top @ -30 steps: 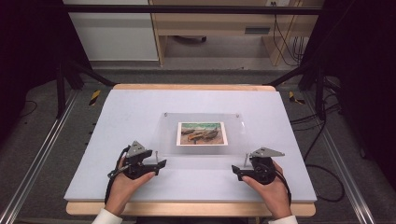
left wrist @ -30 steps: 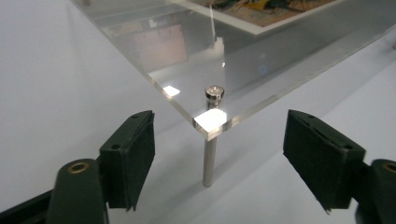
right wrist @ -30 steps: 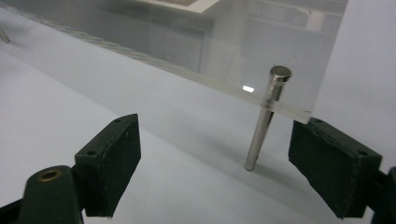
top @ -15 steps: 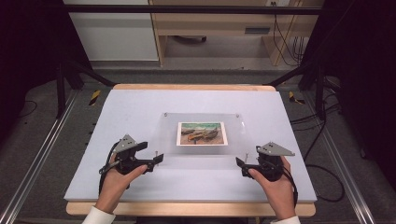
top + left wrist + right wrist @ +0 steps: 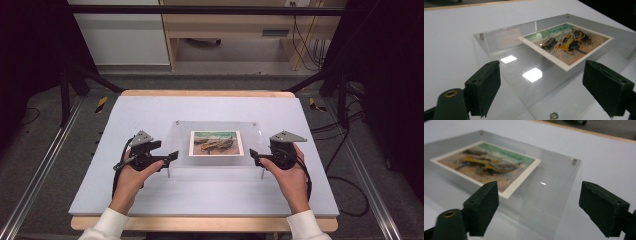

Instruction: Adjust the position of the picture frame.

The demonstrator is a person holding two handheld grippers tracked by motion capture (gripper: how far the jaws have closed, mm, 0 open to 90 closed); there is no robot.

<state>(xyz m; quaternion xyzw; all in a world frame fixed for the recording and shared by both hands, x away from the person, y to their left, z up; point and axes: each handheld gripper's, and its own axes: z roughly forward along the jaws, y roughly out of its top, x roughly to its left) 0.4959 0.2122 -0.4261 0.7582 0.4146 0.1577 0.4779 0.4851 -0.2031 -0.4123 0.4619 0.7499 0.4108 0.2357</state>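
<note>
High view puts your left gripper (image 5: 171, 156) and right gripper (image 5: 252, 154) wide open, empty, flanking the clear acrylic picture frame (image 5: 216, 159) mid-table (image 5: 200, 200); its near edge is cut off in both gripper views

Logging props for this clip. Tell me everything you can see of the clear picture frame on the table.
The clear frame looks like a transparent acrylic panel, rectangular, raised off the white tabletop on small metal standoff posts at its corners. It holds a white-bordered print of boats, in green, yellow and brown, lying flat and roughly centred. Ceiling lights reflect off its glossy surface. It sits mid-table, level. The left gripper and right gripper flank its near corners, fingers open; contact cannot be told.
</note>
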